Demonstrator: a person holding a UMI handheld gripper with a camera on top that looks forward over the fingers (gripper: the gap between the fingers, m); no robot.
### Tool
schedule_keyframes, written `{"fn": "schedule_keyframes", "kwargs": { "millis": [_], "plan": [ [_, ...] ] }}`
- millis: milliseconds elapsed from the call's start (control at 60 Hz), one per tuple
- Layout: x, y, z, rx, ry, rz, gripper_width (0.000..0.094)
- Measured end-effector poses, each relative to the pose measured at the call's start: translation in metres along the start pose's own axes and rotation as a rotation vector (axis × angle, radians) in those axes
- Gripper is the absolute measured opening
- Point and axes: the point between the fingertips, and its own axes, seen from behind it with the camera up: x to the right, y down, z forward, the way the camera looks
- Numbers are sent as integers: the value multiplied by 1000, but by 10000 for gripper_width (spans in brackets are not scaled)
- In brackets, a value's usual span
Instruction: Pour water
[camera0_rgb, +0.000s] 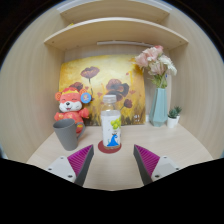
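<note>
A clear plastic water bottle (110, 123) with a white cap and a blue and yellow label stands upright on a round red coaster (109, 147) on the light wooden desk (112, 168). A grey cup (67, 133) stands to its left. My gripper (113, 160) is open, its two magenta pads (81, 159) spread wide and nothing held between them. The bottle stands just ahead of the fingers, roughly centred between them, apart from both.
A red and orange plush toy (69, 103) sits behind the cup. A poppy painting (98, 80) leans on the back wall. A pale blue vase of flowers (159, 101) and a small potted plant (174, 116) stand at the right. A shelf (115, 28) runs overhead.
</note>
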Motion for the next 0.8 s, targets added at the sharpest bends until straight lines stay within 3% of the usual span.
{"fn": "schedule_keyframes", "kwargs": {
  "millis": [183, 400, 567, 800],
  "plan": [
    [-11, 11, -72, -7, -26, 27, 820],
    [-10, -14, -130, 40, -42, 12, 824],
    [7, -43, -164, 109, -16, 7, 826],
    [22, -54, -197, 127, 12, 12, 829]
  ]
}}
